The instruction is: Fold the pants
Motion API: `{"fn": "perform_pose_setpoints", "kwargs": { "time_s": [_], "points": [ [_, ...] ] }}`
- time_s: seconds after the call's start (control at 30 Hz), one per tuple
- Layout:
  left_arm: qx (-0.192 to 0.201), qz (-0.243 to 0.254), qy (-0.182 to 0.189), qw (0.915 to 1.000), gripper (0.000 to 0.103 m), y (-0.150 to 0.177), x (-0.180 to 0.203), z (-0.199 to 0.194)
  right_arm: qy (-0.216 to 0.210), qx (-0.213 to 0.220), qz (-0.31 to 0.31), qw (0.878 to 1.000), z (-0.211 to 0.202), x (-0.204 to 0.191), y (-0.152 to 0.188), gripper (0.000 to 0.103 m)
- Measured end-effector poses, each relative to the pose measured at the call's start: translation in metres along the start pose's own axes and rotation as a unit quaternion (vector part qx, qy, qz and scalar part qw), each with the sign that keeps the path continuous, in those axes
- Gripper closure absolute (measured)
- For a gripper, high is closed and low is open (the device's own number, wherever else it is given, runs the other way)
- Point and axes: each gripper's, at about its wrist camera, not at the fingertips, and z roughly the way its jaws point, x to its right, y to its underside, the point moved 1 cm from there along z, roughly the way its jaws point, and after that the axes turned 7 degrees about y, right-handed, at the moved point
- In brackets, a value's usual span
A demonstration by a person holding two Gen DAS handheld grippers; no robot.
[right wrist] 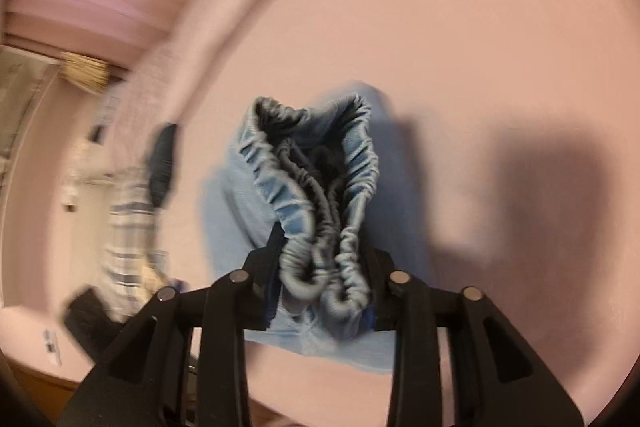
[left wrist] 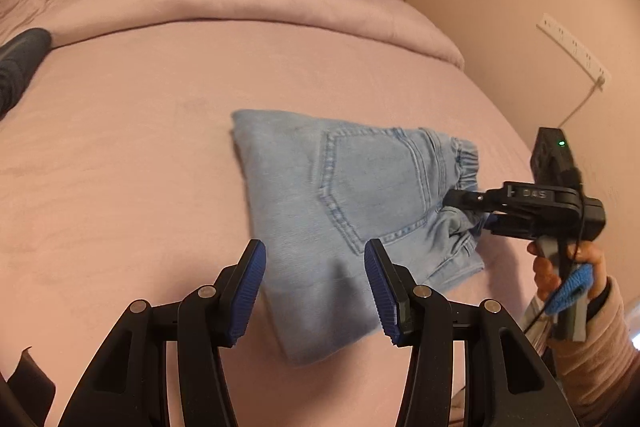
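Legible marking: raised characters reading "DAS" (preceded by a dash-like mark) on the upper face of the black plastic two-finger right gripper (left wrist: 466, 205), seen from the left wrist view. The right wrist view is motion-blurred; no text can be read there

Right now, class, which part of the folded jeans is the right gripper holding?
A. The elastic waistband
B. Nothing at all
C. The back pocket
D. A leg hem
A: the right gripper has its fingers closed on the gathered elastic waistband of the jeans.
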Motion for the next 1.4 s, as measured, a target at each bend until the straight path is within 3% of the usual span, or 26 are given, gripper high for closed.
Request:
{"fn": "perform_pose_setpoints", "kwargs": {
  "time_s": [0.07, 0.13, 0.2, 0.27, 0.33, 0.37, 0.43, 0.53, 0.67, 0.73, 0.87, 0.97, 1.07, 1.13, 1.23, 1.4],
  "points": [
    [-0.005, 0.000, -0.006, 1.0000, 0.053, -0.003, 0.004, 0.004, -0.005, 0.004, -0.004, 1.000, -0.004, 0.002, 0.001, 0.060],
    [-0.001, 0.006, -0.001, 1.0000, 0.053, -0.005, 0.009, 0.004, 0.028, 0.014, -0.032, 0.999, -0.015, -0.002, 0.001, 0.048],
    [0.002, 0.015, 0.001, 0.9999, 0.053, -0.009, 0.012, 0.003, 0.053, 0.036, -0.068, 0.996, -0.024, -0.021, 0.001, 0.048],
    [0.001, 0.028, -0.004, 0.9996, 0.053, -0.018, 0.018, 0.007, 0.095, 0.074, -0.106, 0.987, -0.036, -0.033, 0.000, 0.049],
    [0.003, 0.049, 0.000, 0.9988, 0.053, -0.031, 0.025, 0.014, 0.143, 0.128, -0.150, 0.970, -0.049, -0.044, -0.005, 0.049],
    [0.001, 0.056, 0.005, 0.9984, 0.053, -0.038, 0.028, 0.020, 0.140, 0.142, -0.166, 0.966, -0.053, -0.050, -0.006, 0.051],
    [-0.006, 0.059, 0.007, 0.9982, 0.053, -0.052, 0.030, 0.036, 0.101, 0.152, -0.203, 0.962, -0.057, -0.067, -0.004, 0.065],
    [-0.035, 0.065, 0.019, 0.9971, 0.053, -0.067, 0.033, 0.066, 0.080, 0.130, -0.258, 0.954, -0.042, -0.085, 0.004, 0.083],
    [-0.107, 0.057, -0.007, 0.9926, 0.053, -0.066, 0.023, 0.121, 0.139, 0.082, -0.300, 0.940, -0.005, -0.076, 0.017, 0.085],
    [-0.109, 0.055, -0.005, 0.9926, 0.053, -0.065, 0.021, 0.128, 0.145, 0.038, -0.297, 0.943, 0.020, -0.060, 0.021, 0.086],
    [-0.105, 0.055, 0.013, 0.9929, 0.053, -0.066, 0.017, 0.119, 0.126, 0.044, -0.274, 0.952, 0.026, -0.048, 0.015, 0.088],
    [-0.074, 0.006, 0.047, 0.9961, 0.053, -0.061, 0.000, 0.085, 0.091, 0.033, -0.255, 0.962, 0.015, -0.037, 0.007, 0.085],
    [-0.039, -0.016, 0.049, 0.9979, 0.053, -0.051, -0.012, 0.054, 0.034, 0.048, -0.227, 0.972, -0.006, -0.043, 0.003, 0.066],
    [-0.024, -0.032, 0.043, 0.9983, 0.053, -0.036, -0.024, 0.033, 0.024, 0.081, -0.214, 0.973, -0.021, -0.041, -0.001, 0.057],
    [-0.020, -0.036, 0.039, 0.9984, 0.053, -0.013, -0.028, 0.017, 0.025, 0.135, -0.213, 0.967, -0.033, -0.044, -0.016, 0.057],
    [-0.032, 0.022, 0.028, 0.9989, 0.053, 0.024, -0.005, 0.015, 0.021, 0.142, -0.231, 0.962, -0.018, -0.062, -0.031, 0.070]
  ]
}}
